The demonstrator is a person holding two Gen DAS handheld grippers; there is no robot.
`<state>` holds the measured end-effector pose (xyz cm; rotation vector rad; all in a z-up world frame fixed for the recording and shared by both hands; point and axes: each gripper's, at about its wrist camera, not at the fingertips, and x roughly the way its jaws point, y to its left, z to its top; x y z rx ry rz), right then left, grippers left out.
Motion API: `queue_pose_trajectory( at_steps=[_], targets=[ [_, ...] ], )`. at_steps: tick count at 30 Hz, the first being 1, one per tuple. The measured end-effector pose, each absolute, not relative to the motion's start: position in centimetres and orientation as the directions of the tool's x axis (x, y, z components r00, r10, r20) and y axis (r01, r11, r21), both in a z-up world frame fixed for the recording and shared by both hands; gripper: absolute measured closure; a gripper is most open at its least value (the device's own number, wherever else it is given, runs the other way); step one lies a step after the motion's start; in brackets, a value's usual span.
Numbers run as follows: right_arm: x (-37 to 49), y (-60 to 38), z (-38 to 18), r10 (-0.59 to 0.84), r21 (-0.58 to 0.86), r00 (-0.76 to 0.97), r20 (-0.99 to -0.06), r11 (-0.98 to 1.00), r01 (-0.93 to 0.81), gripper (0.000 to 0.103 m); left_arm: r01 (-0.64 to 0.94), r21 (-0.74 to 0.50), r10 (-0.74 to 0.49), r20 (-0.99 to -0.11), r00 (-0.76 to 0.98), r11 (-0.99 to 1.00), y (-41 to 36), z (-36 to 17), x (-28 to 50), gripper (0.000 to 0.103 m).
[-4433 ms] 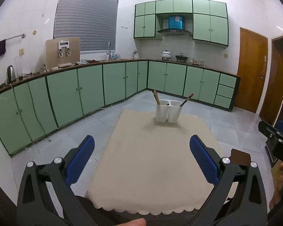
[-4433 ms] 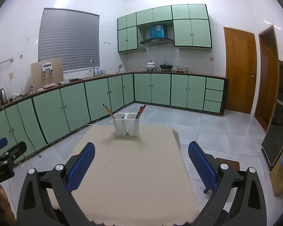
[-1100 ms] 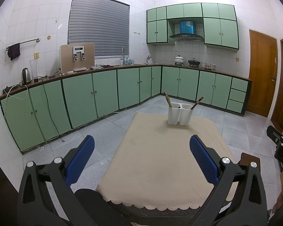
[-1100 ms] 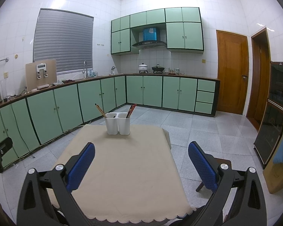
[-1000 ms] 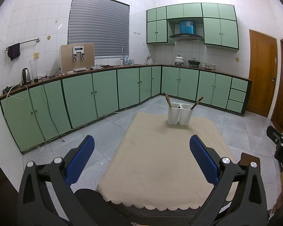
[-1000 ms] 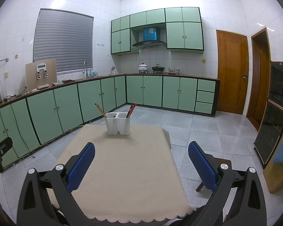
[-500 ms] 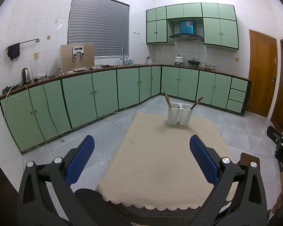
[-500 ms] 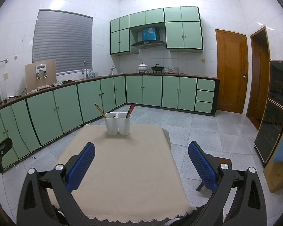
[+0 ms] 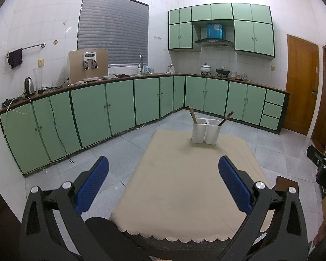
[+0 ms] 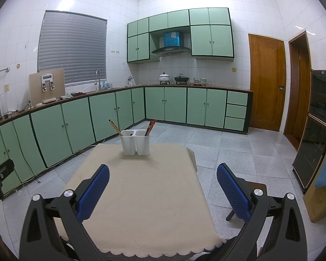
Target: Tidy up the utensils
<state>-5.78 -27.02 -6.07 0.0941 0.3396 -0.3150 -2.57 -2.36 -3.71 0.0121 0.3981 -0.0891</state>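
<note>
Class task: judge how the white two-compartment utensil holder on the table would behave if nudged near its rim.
The utensil holder is tall with a narrow base, so it might tip. The leaning chopsticks could shift and add to that. It stands on a tablecloth, which may bunch rather than let it slide.

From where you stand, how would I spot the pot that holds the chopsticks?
Find the table under the beige cloth in the middle of the kitchen floor. At its far end stands a white twin-cup holder, the only thing on the cloth. Light wooden chopsticks lean out of its left cup and reddish ones out of its right.
</note>
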Motion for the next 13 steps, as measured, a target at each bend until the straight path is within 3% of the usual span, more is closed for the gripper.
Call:
queue_pose_trajectory(
  at_steps=[13],
  targets=[
    [-5.63, -27.07, -6.26, -0.286, 0.034, 0.892, -0.349, 0.948, 0.317, 0.006, 0.093, -0.013, -0.090, -0.397, 0.913, 0.996, -2.40, -3.73, -2.12, 0.005]
  ],
)
